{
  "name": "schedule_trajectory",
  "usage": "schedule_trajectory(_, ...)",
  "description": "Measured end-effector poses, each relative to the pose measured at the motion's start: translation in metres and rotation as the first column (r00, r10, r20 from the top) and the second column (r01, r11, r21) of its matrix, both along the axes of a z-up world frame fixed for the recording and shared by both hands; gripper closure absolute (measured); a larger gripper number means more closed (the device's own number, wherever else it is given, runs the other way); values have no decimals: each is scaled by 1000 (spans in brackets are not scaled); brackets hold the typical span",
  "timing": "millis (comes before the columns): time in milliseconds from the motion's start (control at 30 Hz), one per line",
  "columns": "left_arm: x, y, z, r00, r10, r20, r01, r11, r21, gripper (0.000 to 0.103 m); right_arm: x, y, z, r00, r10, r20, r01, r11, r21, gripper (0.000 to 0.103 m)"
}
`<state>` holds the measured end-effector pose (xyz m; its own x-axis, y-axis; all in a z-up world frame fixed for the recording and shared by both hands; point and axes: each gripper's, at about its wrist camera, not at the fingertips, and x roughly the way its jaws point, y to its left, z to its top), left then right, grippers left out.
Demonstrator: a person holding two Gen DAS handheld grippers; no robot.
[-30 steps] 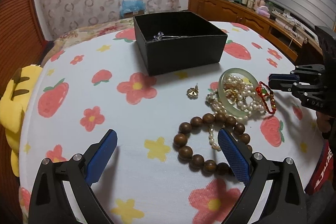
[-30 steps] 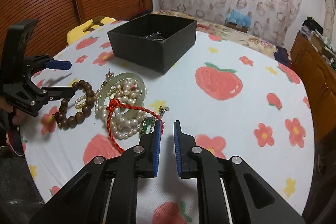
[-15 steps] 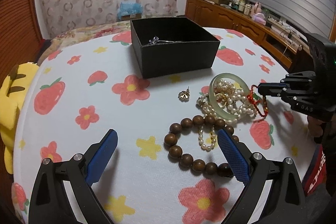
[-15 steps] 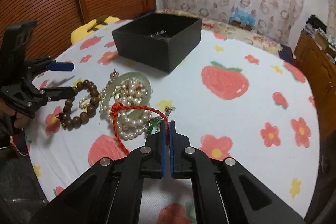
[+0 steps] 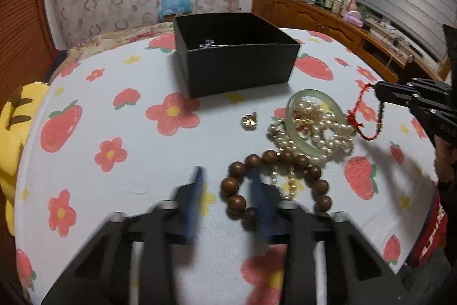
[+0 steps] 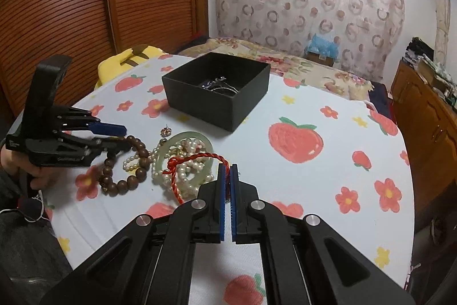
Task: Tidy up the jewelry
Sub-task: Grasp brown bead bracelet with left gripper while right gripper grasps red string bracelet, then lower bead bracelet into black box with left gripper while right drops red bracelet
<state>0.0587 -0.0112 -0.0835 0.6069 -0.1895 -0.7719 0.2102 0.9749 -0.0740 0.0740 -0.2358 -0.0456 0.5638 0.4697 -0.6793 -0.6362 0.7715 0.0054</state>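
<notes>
My right gripper (image 6: 227, 170) is shut on a red cord bracelet (image 6: 182, 165) and holds it lifted above the jewelry pile; it also shows in the left wrist view (image 5: 361, 116). The pile holds a green jade bangle (image 5: 314, 102), pearl strands (image 5: 328, 136) and a brown wooden bead bracelet (image 5: 274, 179). My left gripper (image 5: 228, 182) is partly closed, blurred, with the near left part of the bead bracelet between its fingers; no grip shows. A small gold earring (image 5: 249, 120) lies left of the bangle. The open black box (image 5: 234, 59) holds silver jewelry (image 6: 218, 85).
The table has a white cloth with strawberries and flowers (image 5: 108, 150). A yellow cushion (image 5: 14, 127) sits at the table's left edge. A wooden cabinet (image 5: 328, 22) stands at the far right, a wooden wall (image 6: 71, 5) behind.
My right gripper closed on the red cord bracelet and lifted it off the pile. My left gripper narrowed and moved around the near part of the bead bracelet.
</notes>
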Motion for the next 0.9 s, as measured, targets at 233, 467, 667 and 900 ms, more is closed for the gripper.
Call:
schedule_trajectory(233,-3,2,16,999,16,40,-15,1000,-23,91,-5,7,9,1000,14,27,-14,1000,-2,100)
schedule_trajectory(467,-13,-4,52,988,18,152,-11,999,-47,91,-8,15,19,997,12,75,-11,1000,-21,100)
schedule_trajectory(667,-13,-8,74,978,8,206,1,999,-44,91,-3,20,25,996,13,89,-11,1000,-14,100)
schedule_trajectory(900,-8,-6,94,968,8,251,4,999,-47,91,6,26,26,996,-5,86,4,1000,6,100)
